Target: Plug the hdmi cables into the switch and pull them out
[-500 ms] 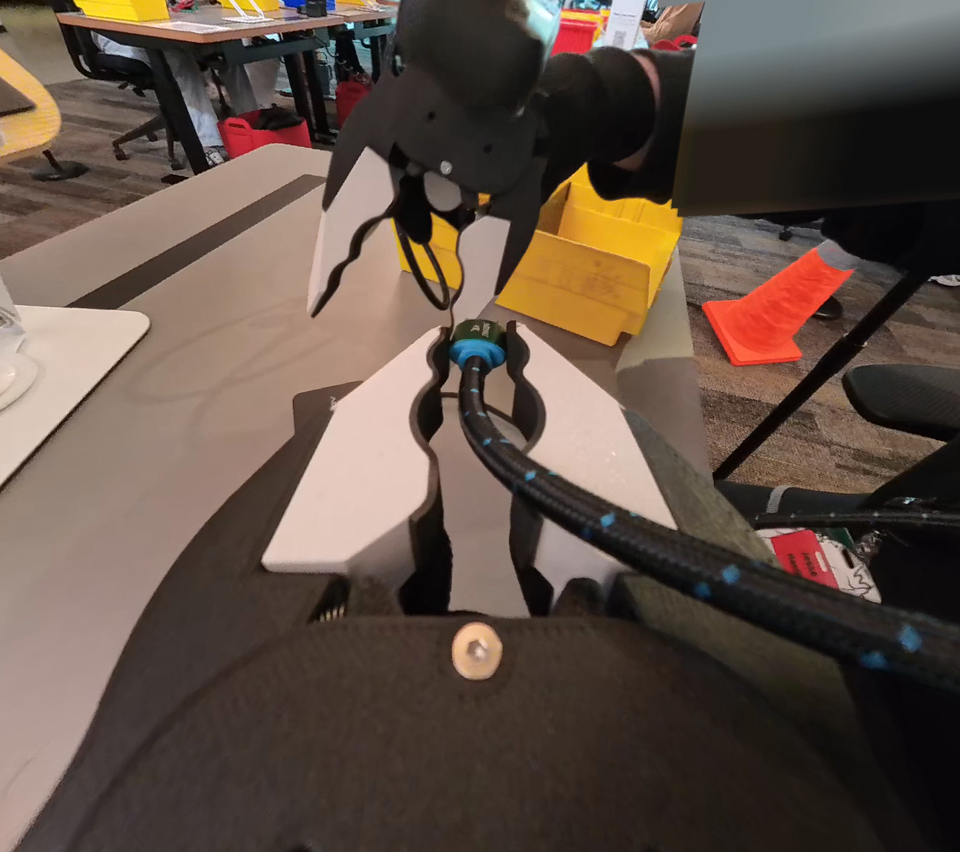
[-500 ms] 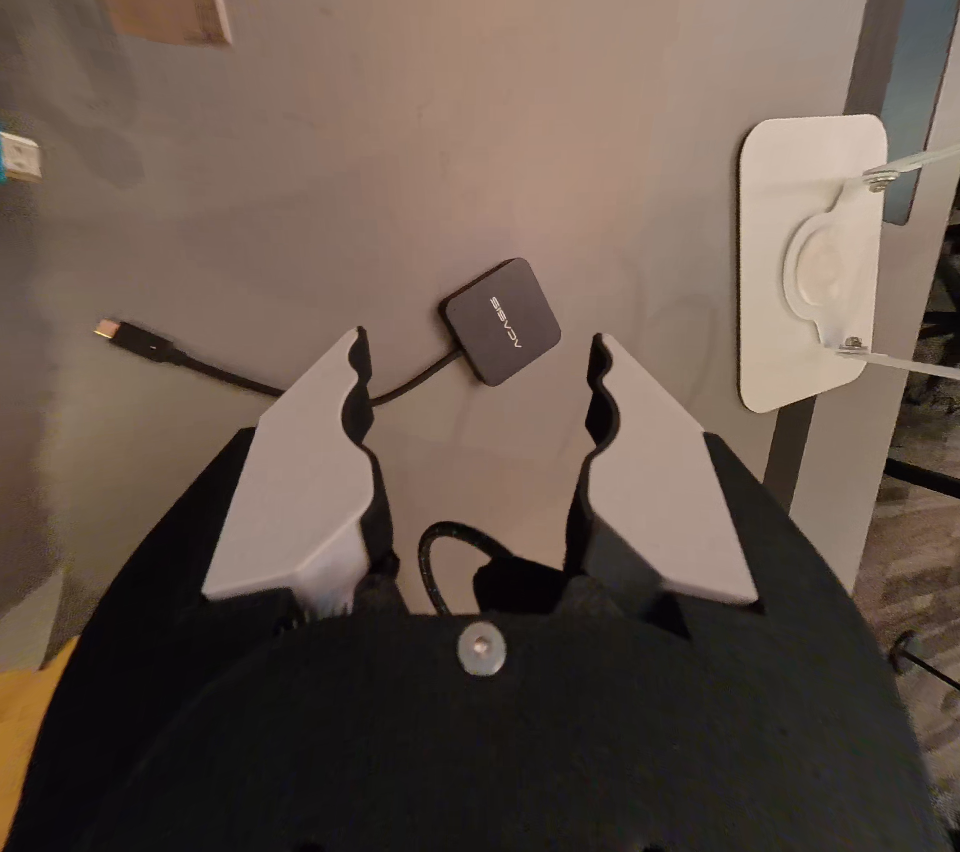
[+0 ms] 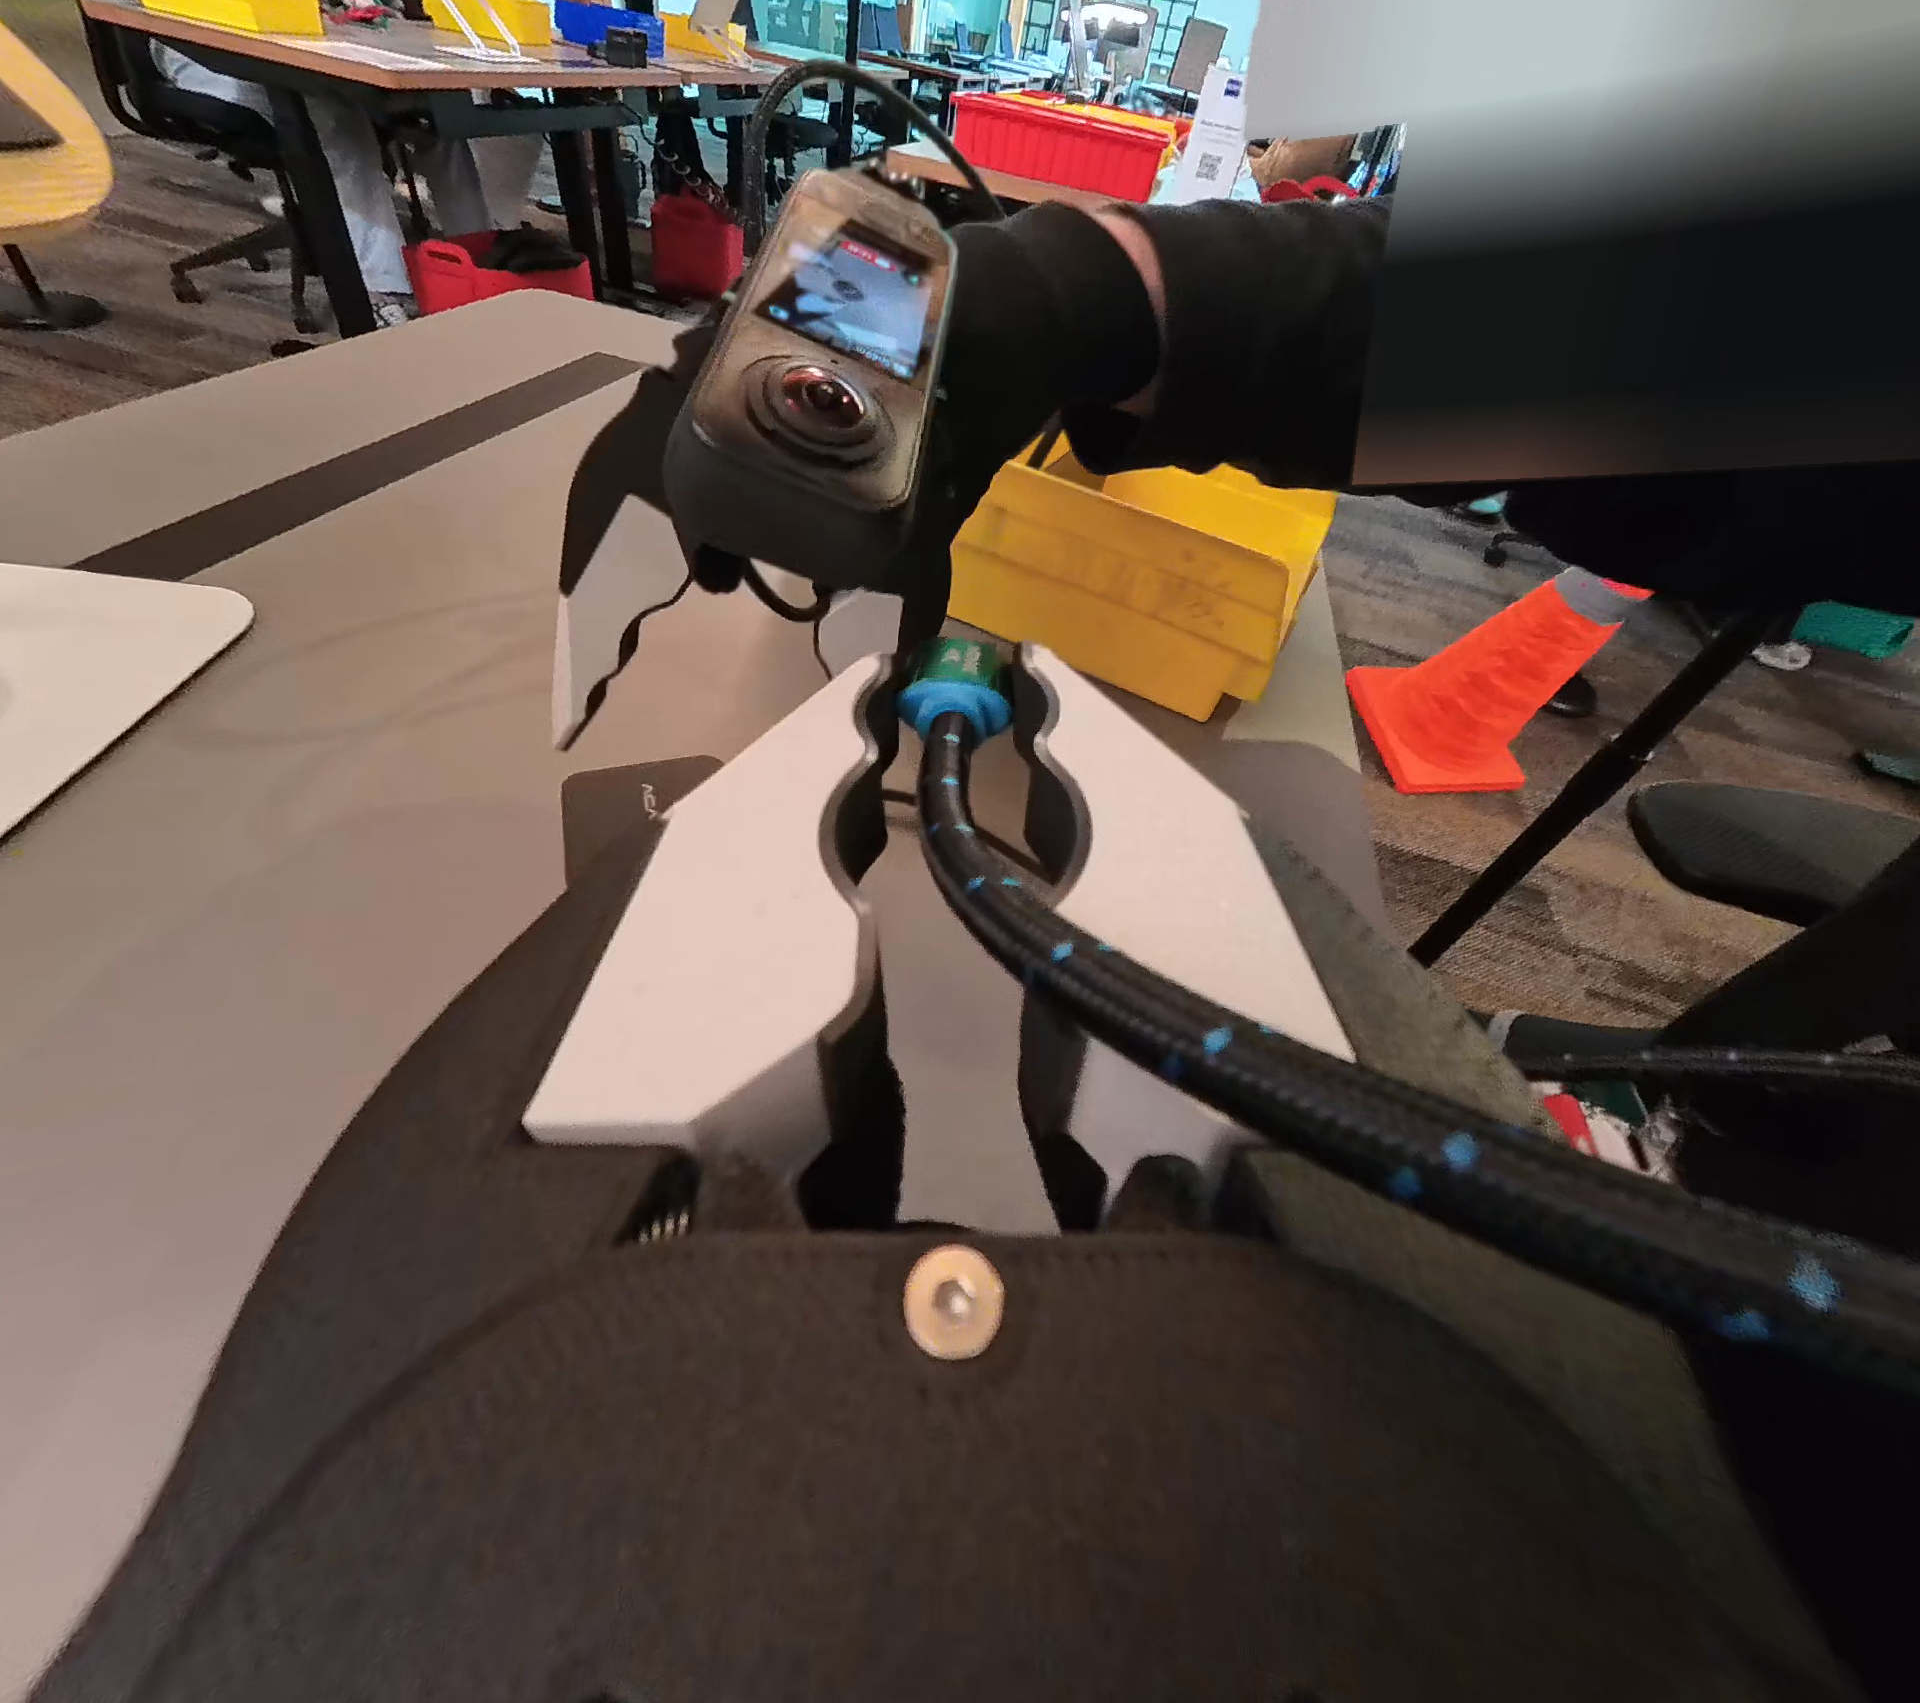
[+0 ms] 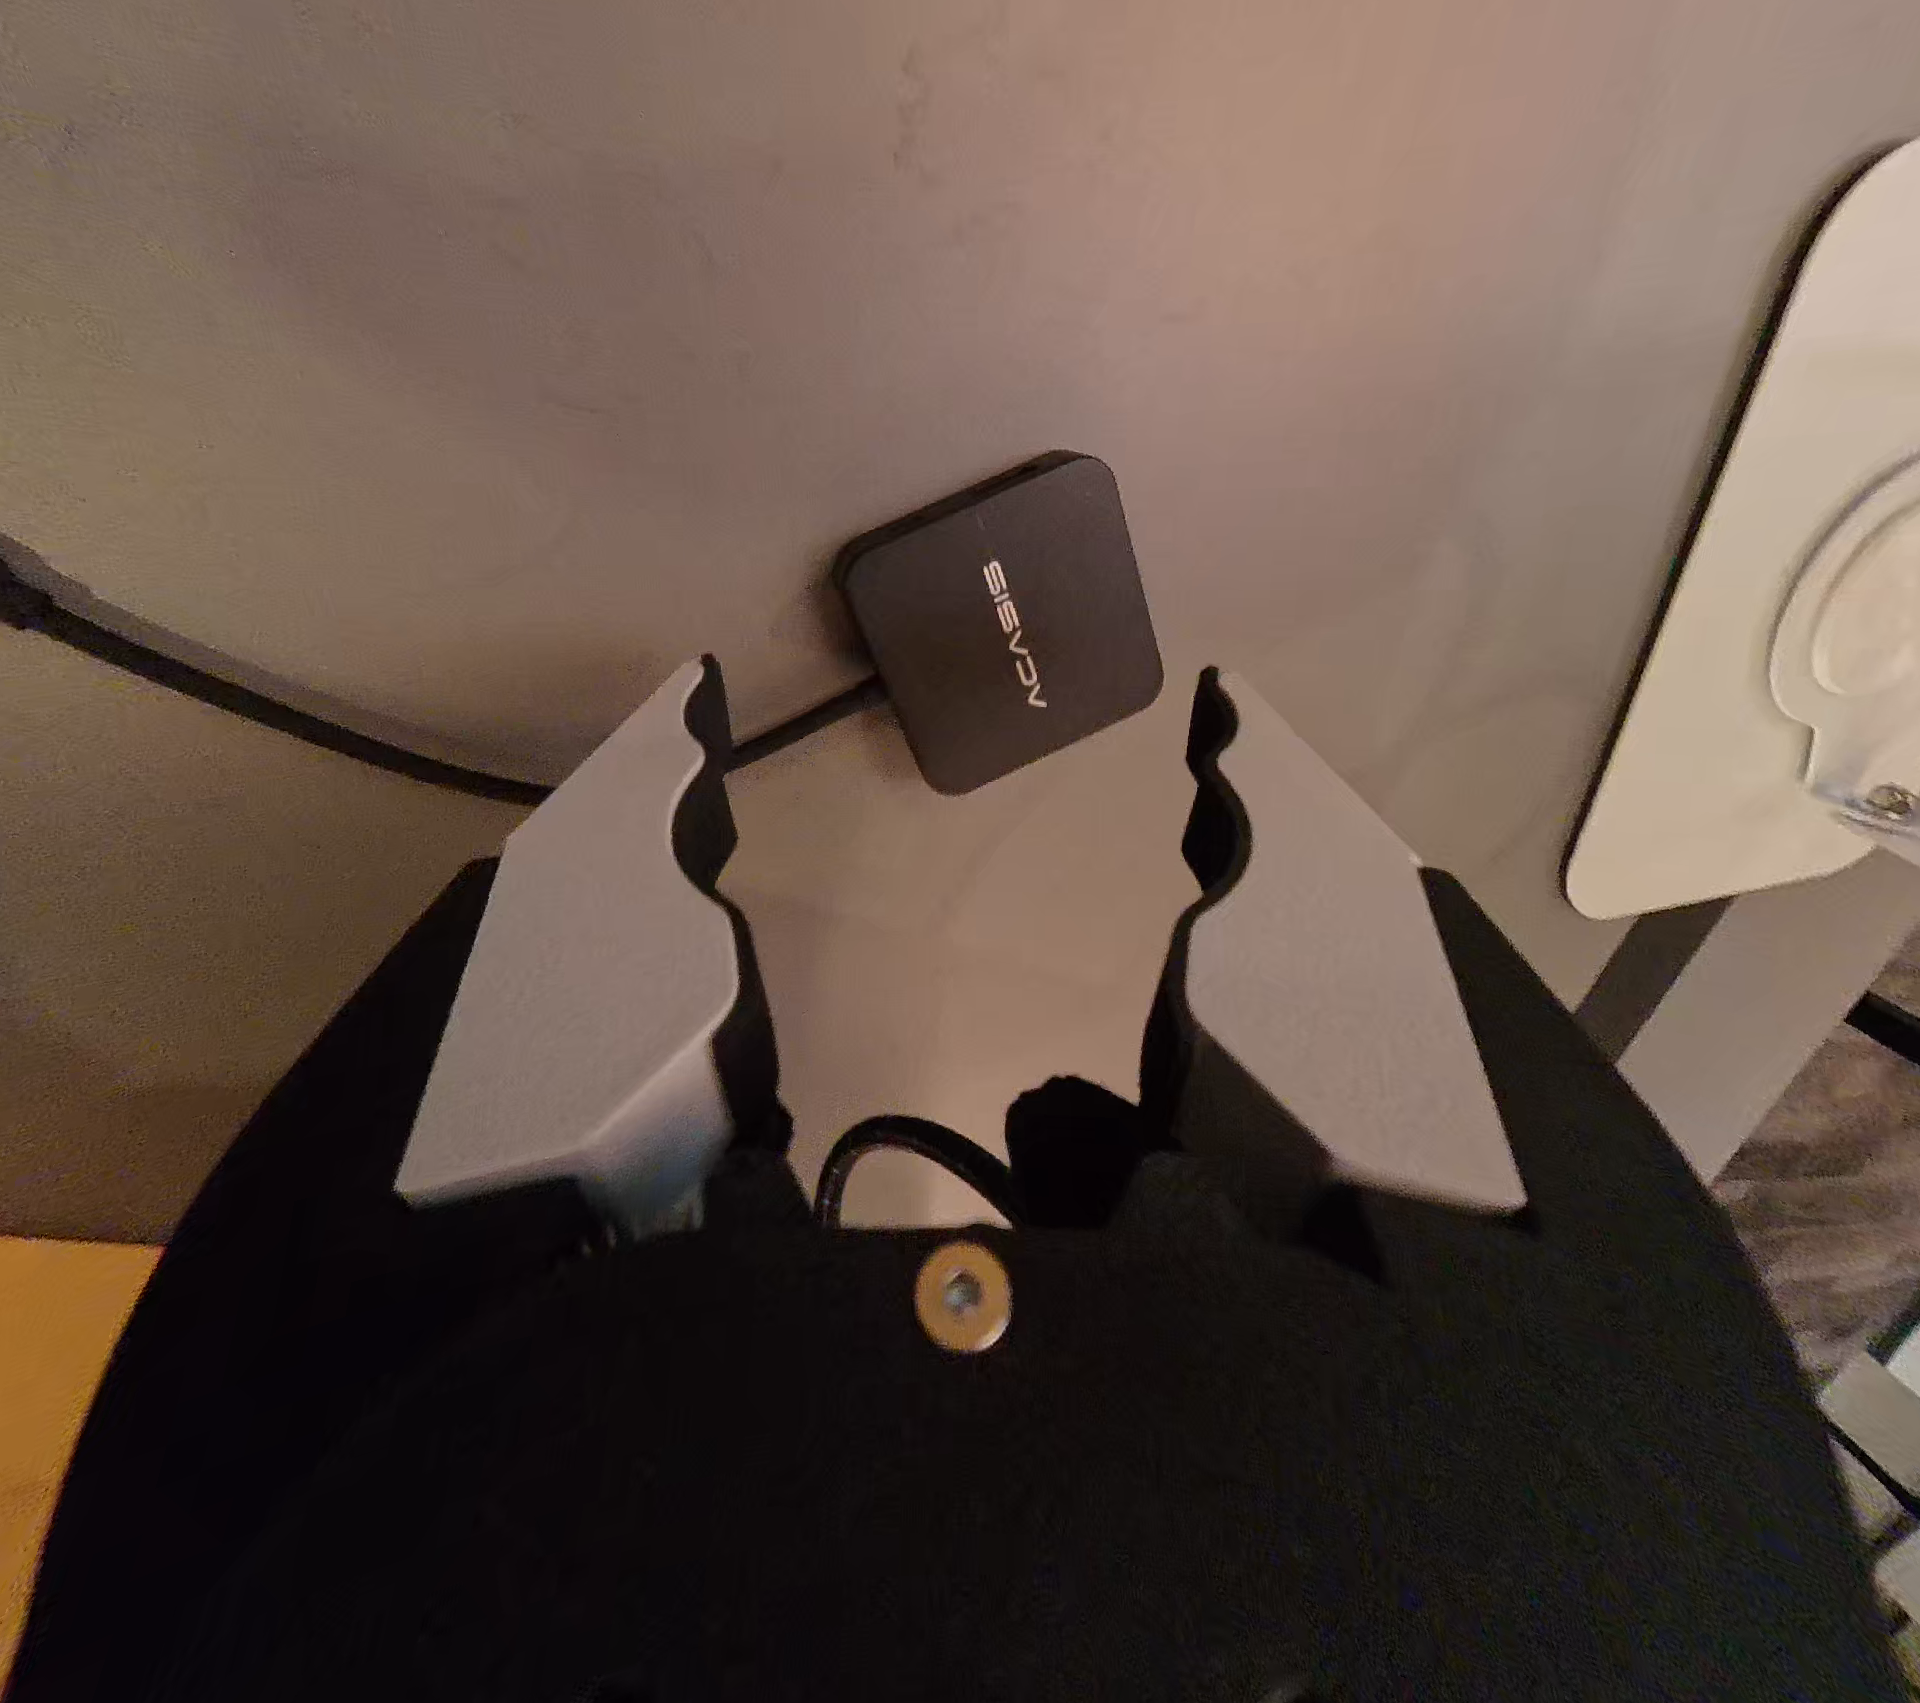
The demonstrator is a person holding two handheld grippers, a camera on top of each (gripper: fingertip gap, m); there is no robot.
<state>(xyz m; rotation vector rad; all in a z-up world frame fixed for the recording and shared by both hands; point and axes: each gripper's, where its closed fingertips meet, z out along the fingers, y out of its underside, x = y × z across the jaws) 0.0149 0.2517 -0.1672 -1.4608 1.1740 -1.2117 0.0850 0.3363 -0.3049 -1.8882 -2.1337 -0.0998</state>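
Busy workshop in the background, with desks full of yellow and blue bins, and everything up close sits on a grey table [image 3: 312, 822]. From the left wrist camera, the left gripper [image 3: 948, 677] has its white fingers nearly closed, pinching the HDMI cable [image 3: 1195, 1019] right at the blue collar behind its green plug [image 3: 956, 661], with the black braided cord with blue flecks trailing off to the lower right. Just ahead of it is the right gripper [image 3: 727, 666], held in a black-gloved hand [image 3: 1049, 323], tipped down toward the table with its camera facing back this way and its jaws spread wide with nothing in them. A dark corner of the switch [image 3: 623, 806] peeks out just left of the left gripper's fingers. Over in the right wrist camera, the right gripper [image 4: 956, 687] is the same story: fingers well apart, nothing gripped, and the small black square switch [image 4: 1003, 619] lies flat on the table just past the fingertips, roughly between them. Its thin black cord [image 4: 800, 723] runs off to the left behind the left-hand finger. A white plate [image 4: 1766, 562] sits at the right edge of the table, well apart from the switch, and there's a yellow bin [image 3: 1132, 593] behind the grippers plus an orange cone [image 3: 1475, 697] on the floor.
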